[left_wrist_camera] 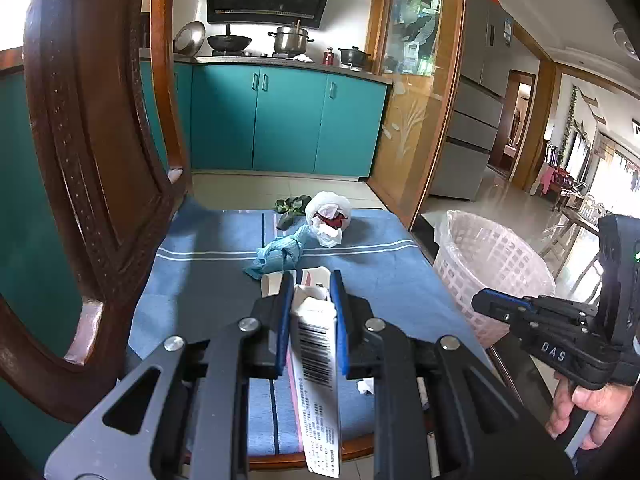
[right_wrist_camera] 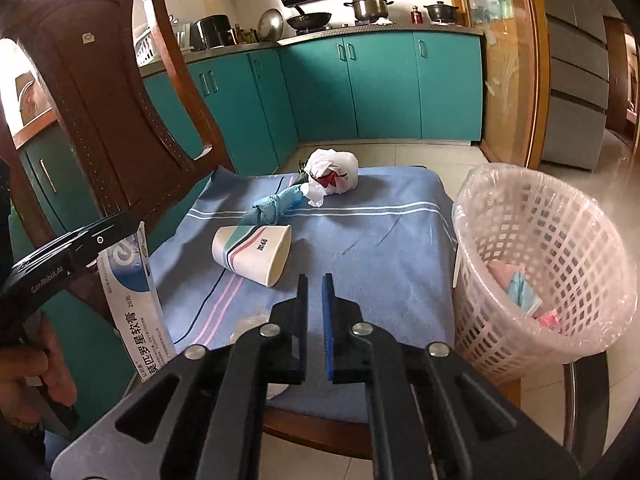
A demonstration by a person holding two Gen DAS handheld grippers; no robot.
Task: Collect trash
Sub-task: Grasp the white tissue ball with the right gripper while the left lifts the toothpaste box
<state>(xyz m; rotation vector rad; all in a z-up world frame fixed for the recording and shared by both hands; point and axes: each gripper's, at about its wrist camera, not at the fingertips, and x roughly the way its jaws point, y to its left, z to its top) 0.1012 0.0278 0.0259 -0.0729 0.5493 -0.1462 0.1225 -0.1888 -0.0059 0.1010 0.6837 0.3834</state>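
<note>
The cloth [right_wrist_camera: 372, 216] on the chair seat is blue with thin white, pink and dark stripes. The paper cup [right_wrist_camera: 252, 252] is cream, banded teal and pink. The knotted rag [right_wrist_camera: 276, 206] is light blue; the tied bag [right_wrist_camera: 334, 174] white, showing red inside. The laundry-style basket [right_wrist_camera: 532, 264] is pale pink lattice — its liner clear. The carton [right_wrist_camera: 138, 300] is white and blue — barcode black. Cabinets [right_wrist_camera: 380, 84] are teal.

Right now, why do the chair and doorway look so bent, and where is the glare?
Left wrist view: the fisheye lens bows the chair back and door frame; daylight blows out the far windows and shines off the floor. Right wrist view: the same curving; the window behind the chair back is washed out, and the basket stays sharp.
</note>
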